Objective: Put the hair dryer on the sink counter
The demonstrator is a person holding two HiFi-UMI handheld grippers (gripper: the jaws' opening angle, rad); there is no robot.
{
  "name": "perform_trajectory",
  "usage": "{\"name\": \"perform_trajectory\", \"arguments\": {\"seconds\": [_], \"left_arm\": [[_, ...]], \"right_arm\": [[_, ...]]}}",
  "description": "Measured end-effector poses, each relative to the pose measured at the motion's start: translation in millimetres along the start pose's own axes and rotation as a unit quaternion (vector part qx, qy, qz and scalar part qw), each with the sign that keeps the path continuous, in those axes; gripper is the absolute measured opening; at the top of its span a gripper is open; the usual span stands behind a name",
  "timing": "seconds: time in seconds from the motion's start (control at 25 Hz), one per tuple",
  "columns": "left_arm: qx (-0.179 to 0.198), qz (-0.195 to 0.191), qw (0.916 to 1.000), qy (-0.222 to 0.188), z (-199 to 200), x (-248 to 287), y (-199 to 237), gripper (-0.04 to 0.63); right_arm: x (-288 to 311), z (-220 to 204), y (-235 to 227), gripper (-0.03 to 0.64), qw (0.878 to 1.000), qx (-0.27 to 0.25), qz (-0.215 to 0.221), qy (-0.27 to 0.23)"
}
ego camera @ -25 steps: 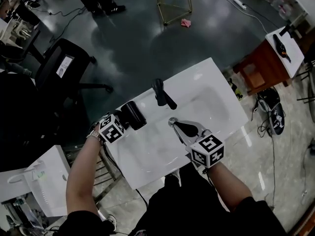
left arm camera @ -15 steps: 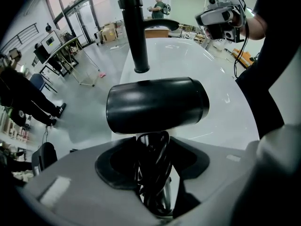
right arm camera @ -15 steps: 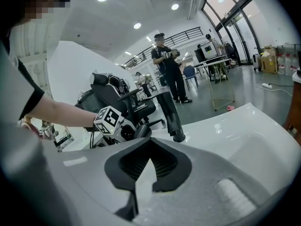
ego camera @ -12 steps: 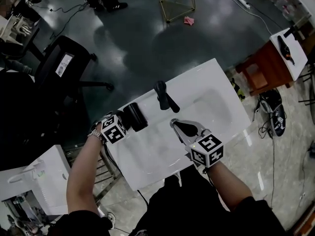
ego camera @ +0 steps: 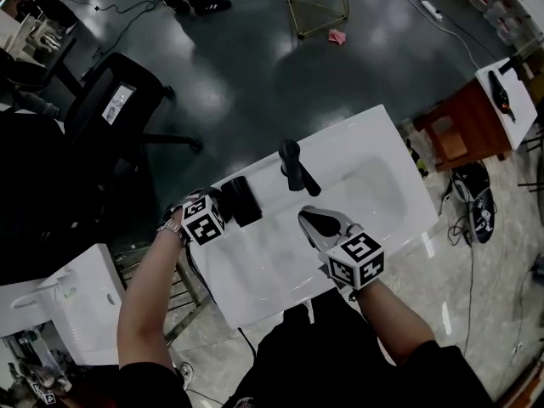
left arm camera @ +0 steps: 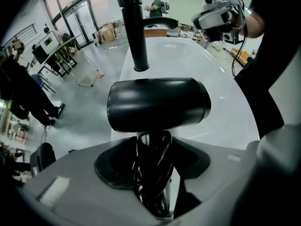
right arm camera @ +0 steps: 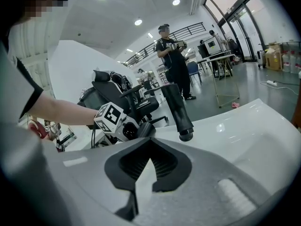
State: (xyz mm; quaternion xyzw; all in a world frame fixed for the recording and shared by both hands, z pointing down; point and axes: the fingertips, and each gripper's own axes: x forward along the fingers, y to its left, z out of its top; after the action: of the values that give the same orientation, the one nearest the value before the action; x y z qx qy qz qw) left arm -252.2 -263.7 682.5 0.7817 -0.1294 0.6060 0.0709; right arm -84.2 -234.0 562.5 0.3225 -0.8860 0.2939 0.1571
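Head view, from the left: a black swivel office chair point(ego camera: 115, 109) stands on the dark glossy floor point(ego camera: 246, 75), well apart from the counter. Next comes the person's bare left arm. Its left gripper point(ego camera: 219, 213) points steeply down over the left end of the glossy white rectangular sink counter point(ego camera: 378, 147).

That gripper has the black plastic hair dryer with a short round barrel point(ego camera: 241, 201). In the left gripper view its jaws are closed around the handle, which has a black cord wound round it. They stand fairly wide, since the handle fills the gap. The barrel lies crosswise just past the jaw tips, over the white surface. Whether it rests on the counter or hangs just above it cannot be told.

Just beside the hair dryer on the right, the matte black upright faucet point(ego camera: 295, 167) rises from the back edge. Its spout reaches over the shallow basin.

Nearer the front edge, the right gripper point(ego camera: 313, 221) hovers above the counter's middle and points toward the faucet. In the right gripper view its jaw tips meet with nothing between them, and only white counter shows below.

Well apart on the right stands a brown wooden stand with a white top point(ego camera: 463, 117).
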Motion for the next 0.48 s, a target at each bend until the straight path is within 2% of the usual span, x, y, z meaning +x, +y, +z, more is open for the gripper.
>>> {"name": "perform_trajectory", "arguments": {"seconds": [0.2, 0.48], "left_arm": [[-0.051, -0.007, 0.9983, -0.026, -3, -1, 7, 0.238], [-0.069, 0.016, 0.9962, -0.050, -3, -4, 12, 0.263]], "right_arm": [[3, 0, 3, 0.002, 1.000, 0.000, 0.005, 0.001], [3, 0, 1, 0.002, 1.000, -0.002, 0.003, 0.004]]}}
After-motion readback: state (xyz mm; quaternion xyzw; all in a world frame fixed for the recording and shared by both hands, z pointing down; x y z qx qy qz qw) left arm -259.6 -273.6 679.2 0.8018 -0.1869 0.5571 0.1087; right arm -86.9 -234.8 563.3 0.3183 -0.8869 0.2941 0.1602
